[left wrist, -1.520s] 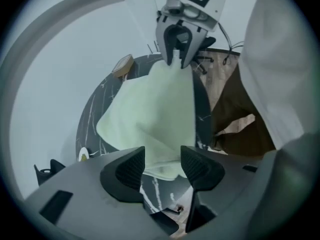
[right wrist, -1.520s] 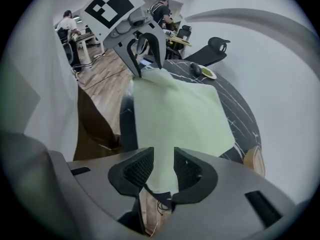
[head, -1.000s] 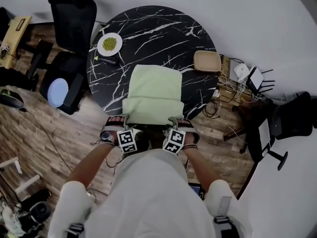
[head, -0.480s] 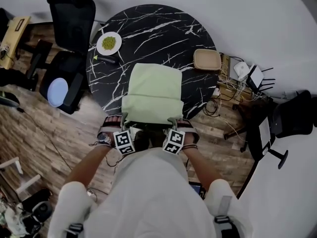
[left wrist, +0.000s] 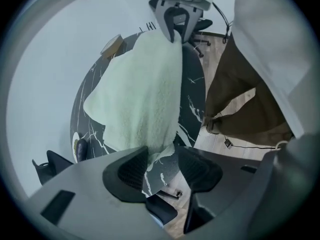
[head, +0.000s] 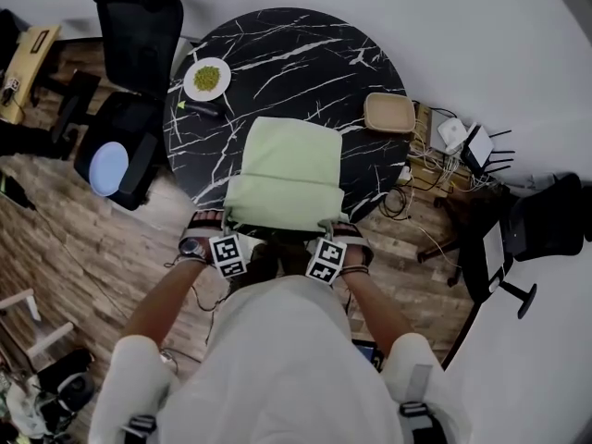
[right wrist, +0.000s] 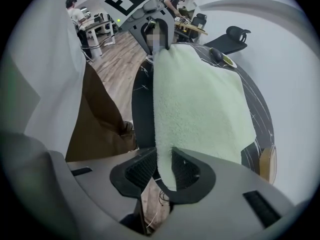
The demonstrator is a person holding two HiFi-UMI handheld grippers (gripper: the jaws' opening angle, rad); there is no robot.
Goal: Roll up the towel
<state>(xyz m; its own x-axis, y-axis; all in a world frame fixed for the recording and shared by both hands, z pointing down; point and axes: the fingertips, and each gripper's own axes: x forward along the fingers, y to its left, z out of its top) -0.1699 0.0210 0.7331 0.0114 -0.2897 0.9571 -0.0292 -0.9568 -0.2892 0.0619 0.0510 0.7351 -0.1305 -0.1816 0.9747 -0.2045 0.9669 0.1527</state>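
The pale green towel [head: 287, 169] lies on the round black marble table [head: 296, 54]. Its near end is draped over the table edge, right where both grippers point steeply down, side by side. That near edge runs from one tool across to the other.

The left gripper [left wrist: 162, 166] has its jaws spread, though they have just been closing. The towel's near left corner hangs between them, brushing one pad [left wrist: 131, 168], with a clear gap to the opposite one, so nothing is pinched on that side yet.

The right gripper [right wrist: 164, 170] has also just been closing, and its jaws pinch the towel's near right edge — the terry cloth fills the space between its two pads.

Ahead of both tools the rest of the towel lies flat on the marble, with a crosswise fold line partway along. Further ahead on the left gripper's side, a white plate [head: 205, 80] of green food sits near the table rim. Ahead on the right gripper's side rests a shallow wooden tray [head: 388, 114], also near the rim. A black office chair [head: 137, 35] stands off the table — beyond the plate.
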